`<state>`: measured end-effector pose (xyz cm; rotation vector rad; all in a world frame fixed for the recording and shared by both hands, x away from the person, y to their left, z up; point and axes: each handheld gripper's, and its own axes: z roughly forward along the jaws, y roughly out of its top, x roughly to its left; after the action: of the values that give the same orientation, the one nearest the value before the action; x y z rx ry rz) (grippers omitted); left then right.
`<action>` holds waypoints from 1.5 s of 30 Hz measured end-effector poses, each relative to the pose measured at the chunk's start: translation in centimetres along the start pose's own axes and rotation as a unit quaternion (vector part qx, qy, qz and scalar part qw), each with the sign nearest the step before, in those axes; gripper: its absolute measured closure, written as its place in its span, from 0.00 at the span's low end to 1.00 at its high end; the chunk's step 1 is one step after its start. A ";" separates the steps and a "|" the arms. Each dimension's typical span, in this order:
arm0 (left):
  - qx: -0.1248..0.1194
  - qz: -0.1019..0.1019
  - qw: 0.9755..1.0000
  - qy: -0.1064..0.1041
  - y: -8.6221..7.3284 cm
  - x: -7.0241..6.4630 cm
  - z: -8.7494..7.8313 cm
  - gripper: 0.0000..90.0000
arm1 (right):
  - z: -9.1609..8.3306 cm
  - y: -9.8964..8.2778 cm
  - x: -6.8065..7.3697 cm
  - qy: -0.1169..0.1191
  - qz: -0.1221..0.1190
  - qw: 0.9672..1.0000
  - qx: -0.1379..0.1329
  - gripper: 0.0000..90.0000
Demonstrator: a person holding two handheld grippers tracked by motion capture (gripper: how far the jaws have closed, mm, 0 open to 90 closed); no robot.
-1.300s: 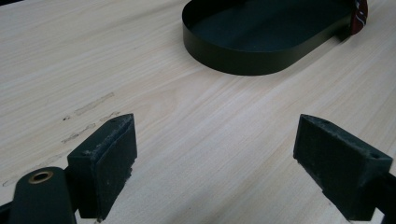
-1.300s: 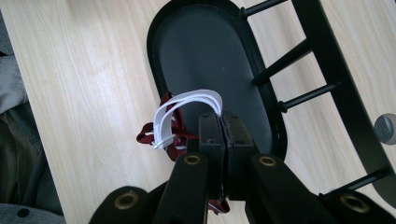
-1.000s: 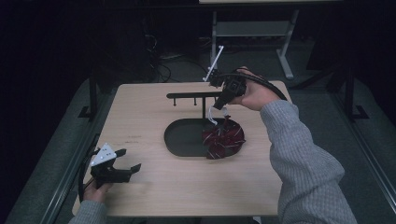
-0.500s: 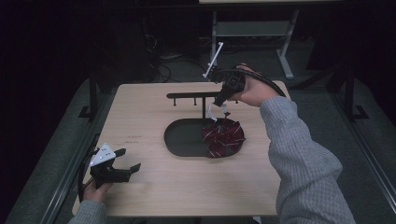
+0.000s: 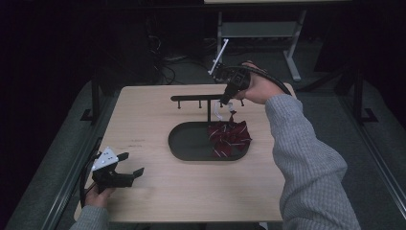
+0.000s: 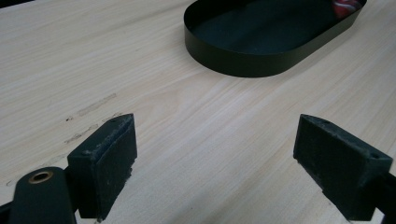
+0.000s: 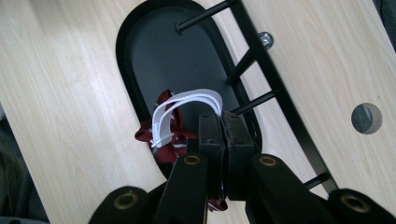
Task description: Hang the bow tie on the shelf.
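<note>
A dark red bundle with white stripes (image 5: 230, 138) lies in the right end of a black oval tray (image 5: 184, 143). White elastic loops (image 7: 182, 105) rise from the bundle (image 7: 163, 135). My right gripper (image 5: 224, 103) is shut on those loops just above the tray, beside the pegs of a black rack (image 5: 196, 98). In the right gripper view the jaws (image 7: 222, 116) press together on the loops next to the rack's bar (image 7: 280, 102). My left gripper (image 5: 132, 163) rests on the table at the front left, open and holding nothing (image 6: 219, 140).
The rack stands on a post at the tray's far rim (image 7: 173, 56), with several short pegs pointing toward me. The tray's left half (image 6: 243, 60) is bare. The wooden table (image 5: 191, 191) has a round hole (image 7: 366, 118) near the rack.
The right gripper has crept slightly upward with the loops, and the red bundle has lifted a touch in the tray. The left gripper has stayed put.
</note>
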<state>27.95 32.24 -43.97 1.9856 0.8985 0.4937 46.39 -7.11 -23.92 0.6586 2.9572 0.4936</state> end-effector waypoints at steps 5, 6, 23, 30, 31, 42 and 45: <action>-0.003 0.000 1.000 -0.001 0.0 0.0 0.0 0.14 | 0.7 0.0 -0.9 -0.003 0.017 1.000 0.009 0.97; -0.002 0.000 1.000 -0.001 0.1 0.0 0.0 0.14 | 0.8 0.0 -1.1 -0.003 0.019 1.000 0.010 0.97; 0.001 0.002 1.000 -0.002 0.0 0.0 0.0 0.14 | 1.9 0.0 -2.2 -0.007 0.036 0.999 0.024 0.97; 0.000 0.001 1.000 -0.002 0.0 -0.1 0.0 0.14 | 2.1 0.0 -2.3 -0.008 0.042 0.999 0.019 0.97; 0.000 0.002 1.000 -0.002 0.0 -0.1 0.0 0.14 | 2.1 0.0 -2.3 -0.008 0.042 0.999 0.019 0.97; -0.003 0.001 1.000 -0.001 0.0 -0.1 0.0 0.14 | 2.6 -0.2 -2.4 -0.008 0.044 0.999 0.022 0.94; -0.003 0.001 1.000 -0.001 0.0 -0.1 -0.1 0.14 | 2.7 -0.3 -2.4 -0.005 0.045 0.999 0.022 0.94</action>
<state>27.90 32.22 -43.92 1.9809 0.8920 0.4951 48.85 -7.64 -26.54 0.7998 2.9475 0.4314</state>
